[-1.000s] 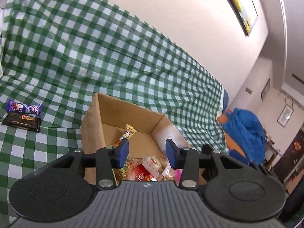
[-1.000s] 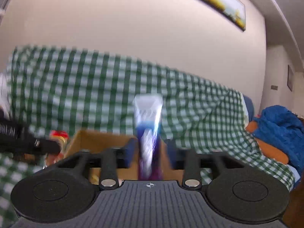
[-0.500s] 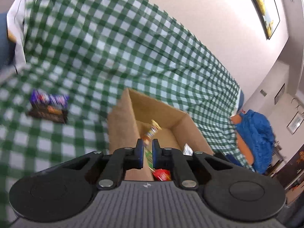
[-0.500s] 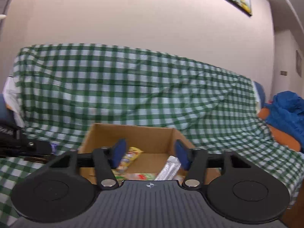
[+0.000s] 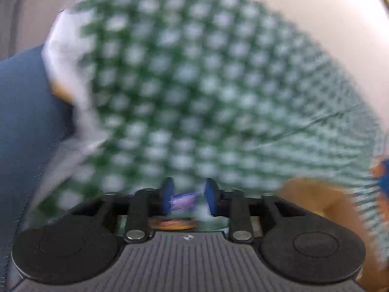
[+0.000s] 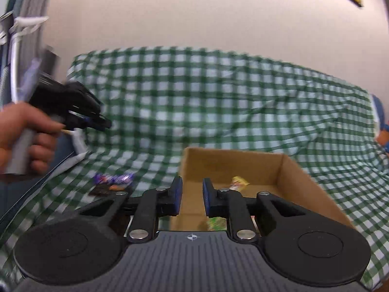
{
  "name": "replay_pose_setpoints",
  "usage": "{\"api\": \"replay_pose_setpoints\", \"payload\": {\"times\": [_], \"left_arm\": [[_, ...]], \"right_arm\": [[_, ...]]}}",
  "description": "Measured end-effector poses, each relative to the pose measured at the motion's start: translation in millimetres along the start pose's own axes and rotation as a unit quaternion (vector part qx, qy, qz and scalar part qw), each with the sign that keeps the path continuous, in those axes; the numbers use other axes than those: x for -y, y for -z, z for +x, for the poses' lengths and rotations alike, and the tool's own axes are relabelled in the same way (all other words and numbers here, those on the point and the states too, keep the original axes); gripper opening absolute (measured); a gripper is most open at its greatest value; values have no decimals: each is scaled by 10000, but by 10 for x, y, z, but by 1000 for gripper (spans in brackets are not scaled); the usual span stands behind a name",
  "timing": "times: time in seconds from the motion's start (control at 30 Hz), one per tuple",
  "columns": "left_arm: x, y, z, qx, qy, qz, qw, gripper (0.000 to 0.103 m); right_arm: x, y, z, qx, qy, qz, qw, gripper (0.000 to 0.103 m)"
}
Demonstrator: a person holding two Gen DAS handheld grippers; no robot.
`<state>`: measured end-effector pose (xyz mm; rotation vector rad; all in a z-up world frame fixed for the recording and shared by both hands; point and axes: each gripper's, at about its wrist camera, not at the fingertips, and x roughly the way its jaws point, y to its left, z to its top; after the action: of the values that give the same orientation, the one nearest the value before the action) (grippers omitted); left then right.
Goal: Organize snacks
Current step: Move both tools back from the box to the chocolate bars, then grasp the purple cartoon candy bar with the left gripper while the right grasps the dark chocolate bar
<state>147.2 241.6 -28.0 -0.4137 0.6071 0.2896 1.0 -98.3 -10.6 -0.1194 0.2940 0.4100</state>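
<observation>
A purple snack bar (image 6: pixel 114 178) and a dark bar (image 6: pixel 104 189) lie on the checked cloth left of the cardboard box (image 6: pixel 287 170). In the blurred left wrist view my left gripper (image 5: pixel 187 198) is open, with the purple bar (image 5: pixel 183 198) seen between its fingers and the dark bar (image 5: pixel 170 223) below. The left gripper (image 6: pixel 97 124) also shows in the right wrist view, held above the bars. My right gripper (image 6: pixel 192 197) is partly open and empty, over the box's near left wall. A yellow packet (image 6: pixel 239 182) lies inside the box.
A green-and-white checked cloth (image 6: pixel 218 102) covers the sofa. A blue cushion (image 5: pixel 26 121) sits at the left end. The box (image 5: pixel 316 202) appears at the lower right of the left wrist view. A blue and orange bundle (image 6: pixel 384 133) lies at the far right.
My left gripper swung left from the box toward the two bars and opened. My right gripper let its purple-and-white packet go into the box, then narrowed and moved left.
</observation>
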Motion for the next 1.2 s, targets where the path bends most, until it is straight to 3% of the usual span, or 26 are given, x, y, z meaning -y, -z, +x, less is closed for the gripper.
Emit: {"api": "replay_pose_setpoints", "payload": {"times": [0.07, 0.17, 0.23, 0.27, 0.4, 0.57, 0.6, 0.67, 0.7, 0.8, 0.93, 1.2], "left_arm": [[-120, 42, 262, -489, -263, -36, 9985, 38], [-132, 22, 455, -373, -311, 318, 9983, 51], [-106, 7, 515, -144, -248, 519, 9982, 77], [-75, 17, 557, -43, -161, 625, 9979, 81], [0, 30, 770, -95, -14, 1032, 9946, 83], [61, 147, 1041, -502, 97, 1456, 9880, 82], [62, 165, 1076, -618, 95, 1579, 9855, 77], [70, 182, 1088, -732, 11, 1772, 9815, 55], [48, 175, 1085, -800, 36, 1769, 9810, 33], [-34, 152, 1042, -1019, 331, 1618, 9810, 16], [21, 214, 907, -1286, 484, 1880, 9725, 12], [149, 575, 407, -2115, 1226, 1833, 9522, 3]], "right_arm": [[-104, 3, 0, -46, -139, -152, 9998, 19], [-210, -13, 32, -111, -349, -241, 9990, 19], [-277, -15, 84, -188, -451, -274, 9984, 19], [-313, -18, 124, -240, -493, -279, 9981, 19], [-375, -9, 256, -427, -574, -162, 9973, 19], [-378, 4, 317, -596, -630, 37, 9962, 20], [-376, 22, 324, -612, -628, 43, 9961, 20], [-370, 25, 320, -641, -612, 52, 9961, 20], [-359, 30, 322, -654, -604, 62, 9960, 20], [-346, 25, 321, -710, -600, 118, 9956, 20], [-354, 23, 336, -752, -624, 184, 9950, 20], [-434, 27, 324, -769, -823, 100, 9936, 24]]}}
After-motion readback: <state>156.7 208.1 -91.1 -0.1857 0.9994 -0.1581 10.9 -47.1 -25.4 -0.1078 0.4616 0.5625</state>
